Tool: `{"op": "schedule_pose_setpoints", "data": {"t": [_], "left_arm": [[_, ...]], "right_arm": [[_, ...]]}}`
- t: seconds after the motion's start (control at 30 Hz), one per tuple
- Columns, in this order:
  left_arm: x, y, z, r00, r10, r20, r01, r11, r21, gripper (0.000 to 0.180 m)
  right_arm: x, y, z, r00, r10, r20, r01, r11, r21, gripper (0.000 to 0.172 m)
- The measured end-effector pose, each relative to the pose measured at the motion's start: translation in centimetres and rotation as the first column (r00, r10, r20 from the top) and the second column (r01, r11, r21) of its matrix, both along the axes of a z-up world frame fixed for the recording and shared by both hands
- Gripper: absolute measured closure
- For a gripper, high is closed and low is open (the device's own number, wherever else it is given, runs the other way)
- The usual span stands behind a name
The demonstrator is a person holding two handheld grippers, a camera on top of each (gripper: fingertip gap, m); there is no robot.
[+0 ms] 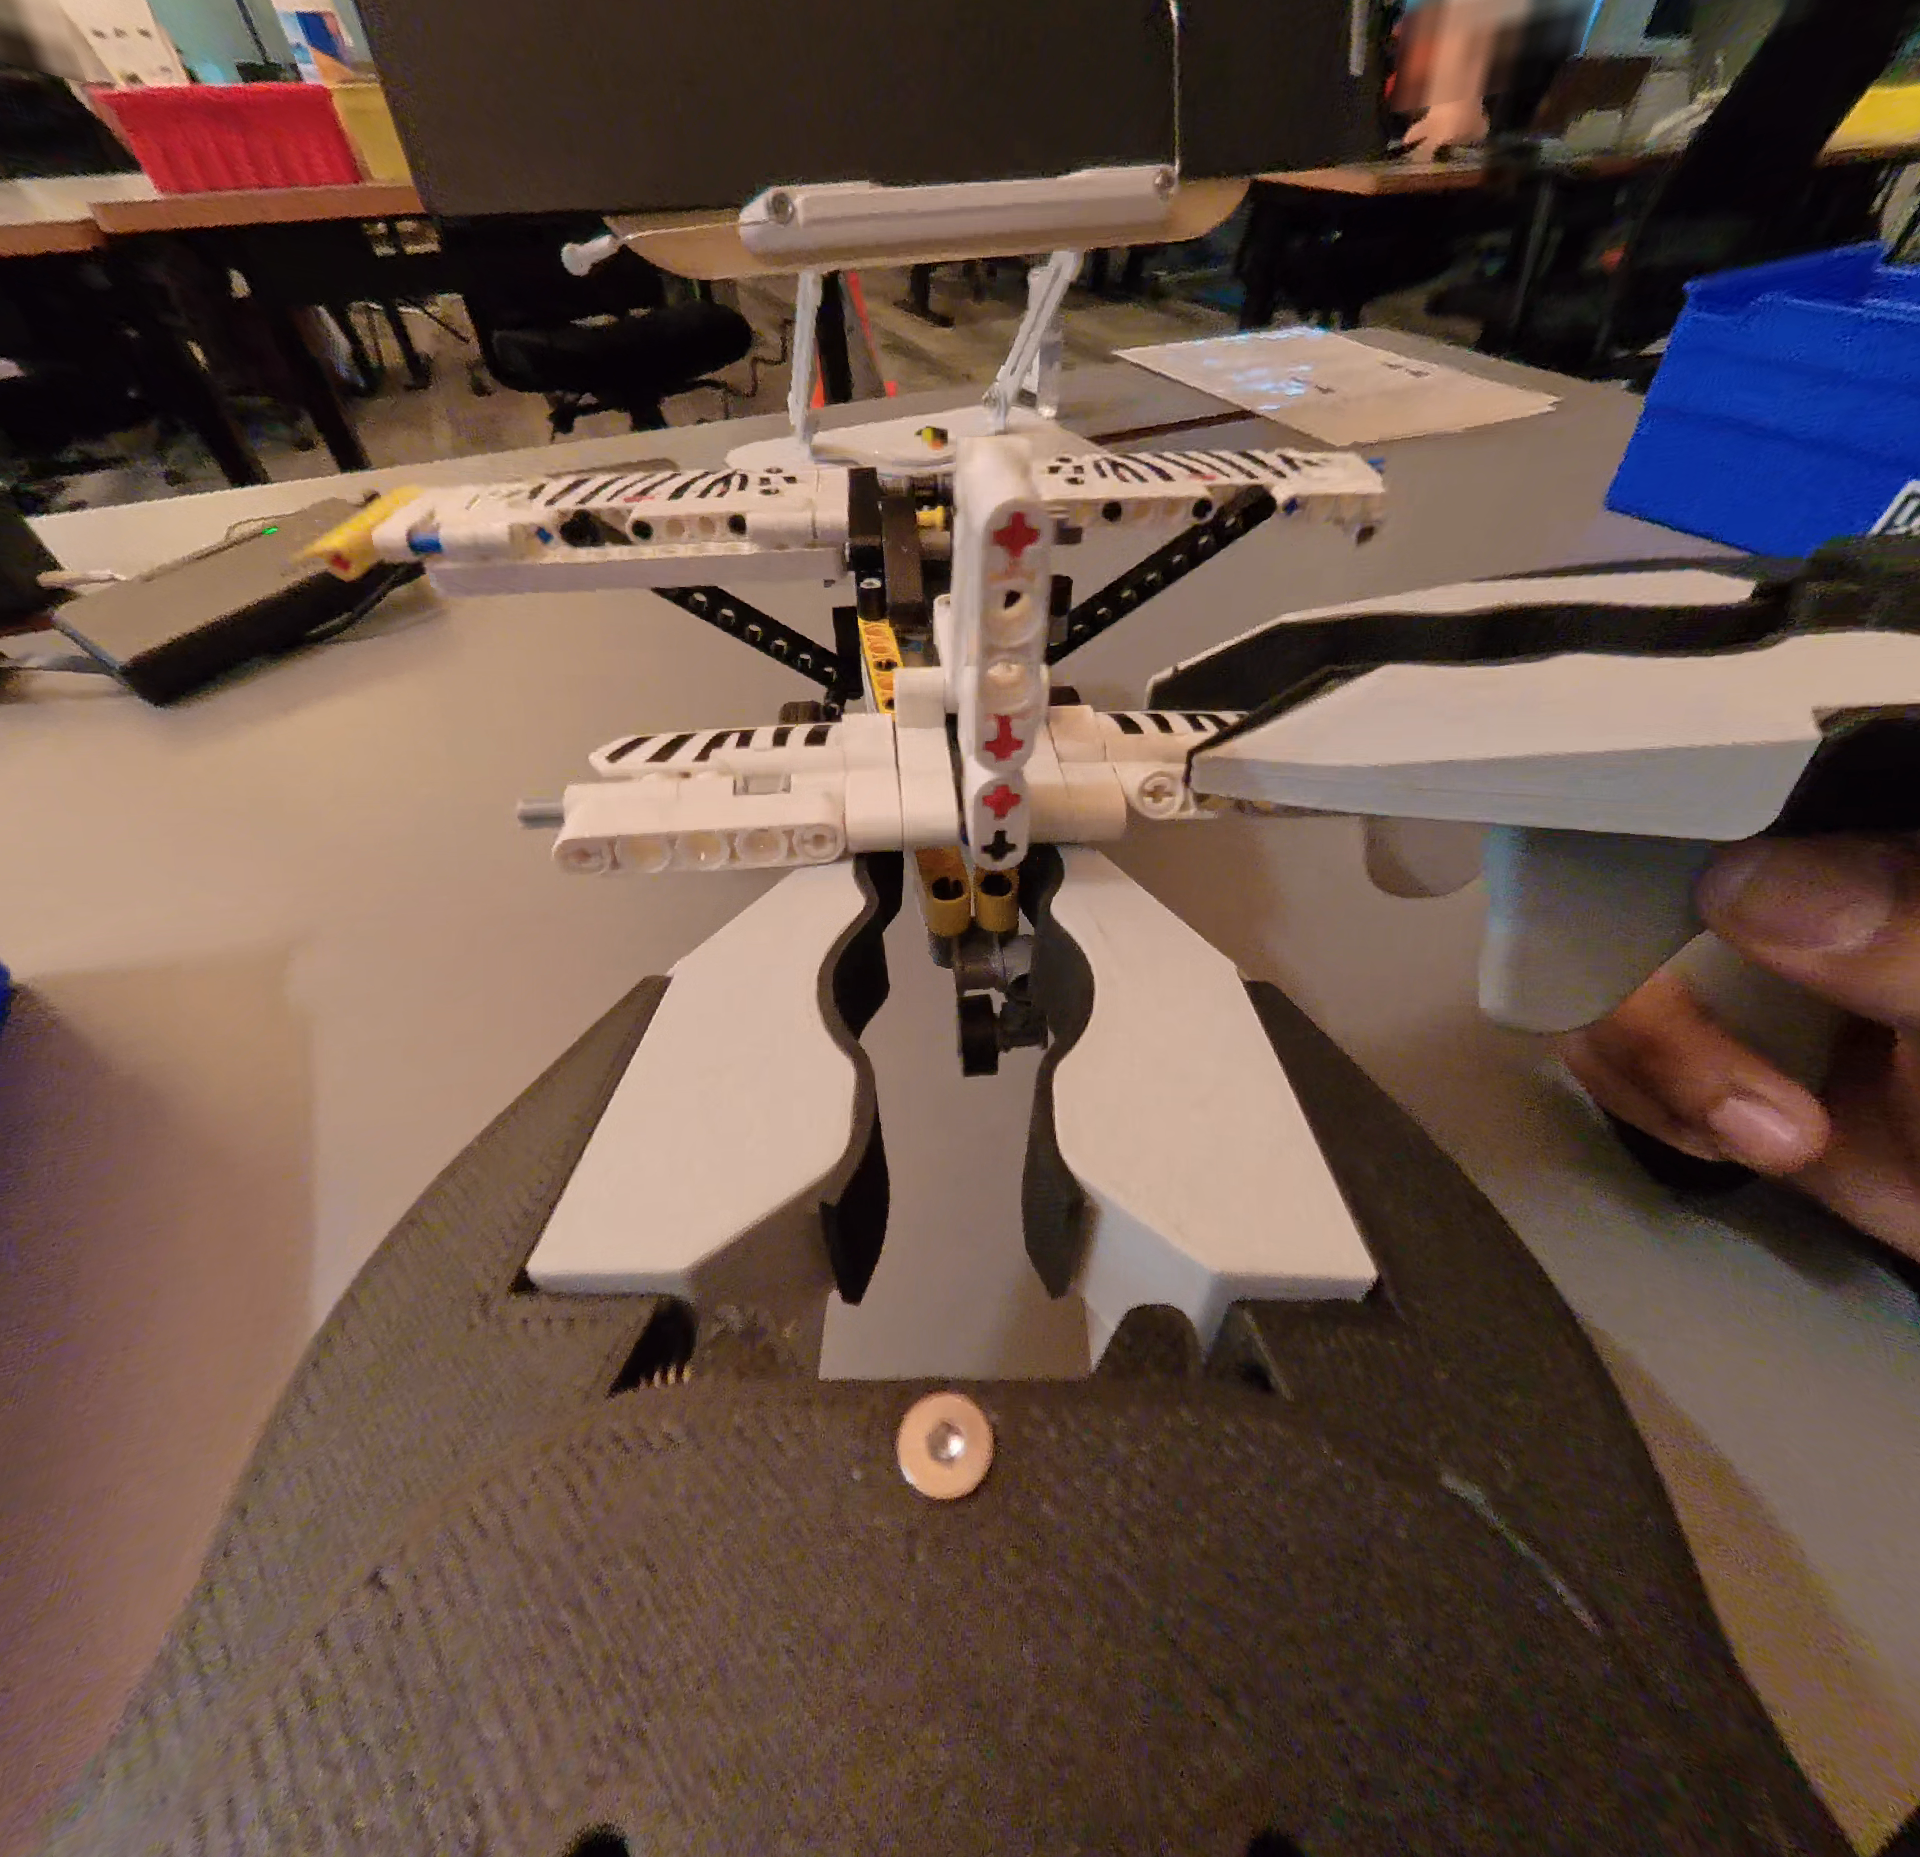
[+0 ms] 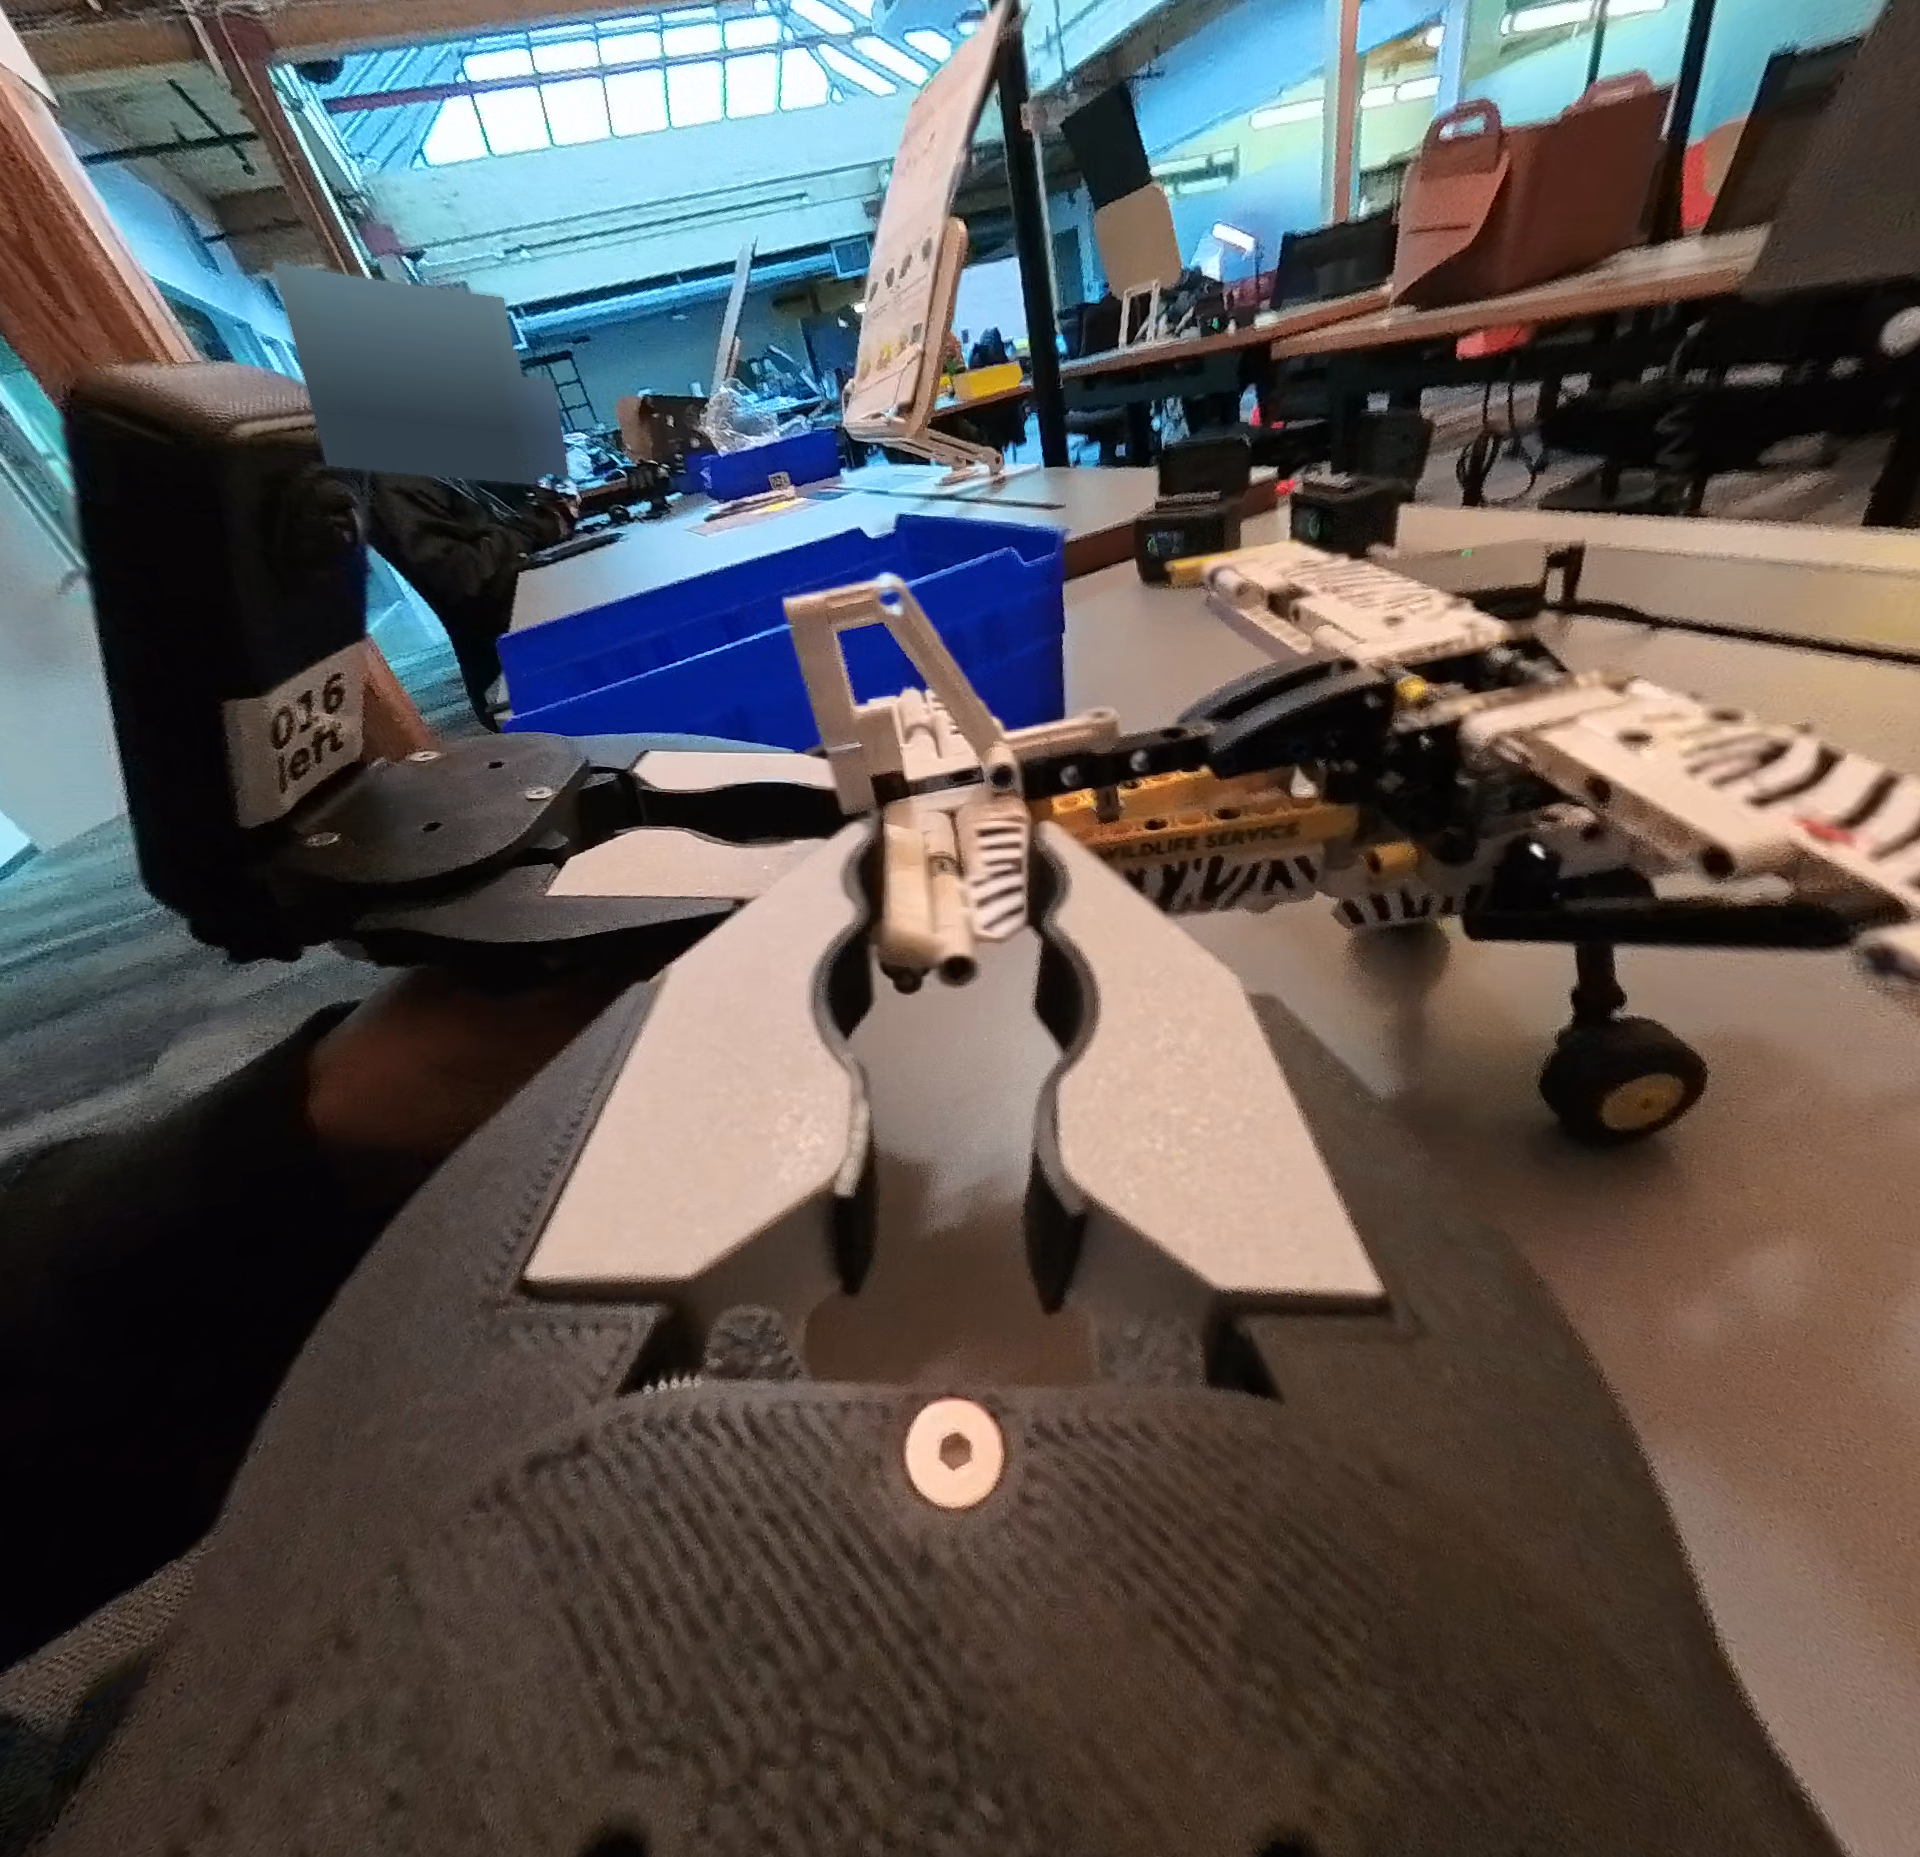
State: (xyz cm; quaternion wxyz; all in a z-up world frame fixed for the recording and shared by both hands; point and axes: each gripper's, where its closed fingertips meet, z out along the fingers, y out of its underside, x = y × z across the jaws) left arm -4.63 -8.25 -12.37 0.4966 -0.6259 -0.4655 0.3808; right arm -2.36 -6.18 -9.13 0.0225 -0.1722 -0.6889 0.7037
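Across the middle of both views sat a toy plane model built of plastic beams and pins, resting on the grey tabletop: white wings with black zebra stripes, yellow and black fuselage beams, small rubber wheel at lower right of the right wrist view. Judged light but brittle as an assembly: rigid beams, press-fit joints, so wings and struts would likely pop off under side load. Smooth hard plastic, a bit slippery. Best hold looks to be the fuselage core, not the wing tips.

Left hand-held gripper, bottom centre of its view, was closed on the yellow and dark tail end of the fuselage, under the rear white wing; black pads hugged both sides.

Right hand-held gripper, centre of its view, was clamped on the tip of the rear wing, white beams plus a striped panel between its pads. In the left wrist view it came in from the right edge.

Blue plastic bin behind, matte ribbed walls. Flat black box at left, tilted display on white stand at top.
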Motion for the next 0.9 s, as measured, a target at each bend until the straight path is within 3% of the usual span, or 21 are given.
{"op": "schedule_pose_setpoints", "data": {"t": [0.03,0.1,0.3,0.43,0.57,0.67,0.9], "left_arm": [[0.0,0.1,0.1,1.000,0.003,-0.010,-0.003,1.000,-0.004,0.163],[0.1,0.4,0.2,1.000,-0.016,-0.019,0.016,1.000,0.002,0.162],[0.2,-0.2,0.7,0.999,-0.026,-0.029,0.029,0.995,0.092,0.164],[0.3,-0.6,0.8,0.999,-0.030,-0.030,0.034,0.990,0.137,0.164],[0.3,-0.5,0.7,0.999,-0.036,-0.025,0.039,0.991,0.130,0.164],[0.3,-0.3,0.6,0.999,-0.033,-0.024,0.036,0.994,0.105,0.164],[0.2,-0.3,0.6,0.999,-0.044,-0.022,0.047,0.992,0.118,0.163]], "right_arm": [[0.3,-0.1,0.3,1.000,0.007,-0.026,-0.008,1.000,-0.011,0.157],[0.5,-0.1,0.5,0.998,0.004,-0.055,-0.005,1.000,-0.013,0.160],[-0.3,0.4,0.8,1.000,-0.022,-0.020,0.020,0.998,-0.055,0.132],[0.1,0.3,0.1,0.992,-0.032,-0.122,0.035,0.999,0.027,0.124],[0.5,-0.2,0.1,0.949,-0.075,-0.305,0.111,0.989,0.102,0.132],[1.1,-0.5,0.2,0.909,-0.070,-0.411,0.139,0.980,0.141,0.159],[1.3,-0.5,0.2,0.947,-0.040,-0.319,0.082,0.989,0.121,0.161]]}}
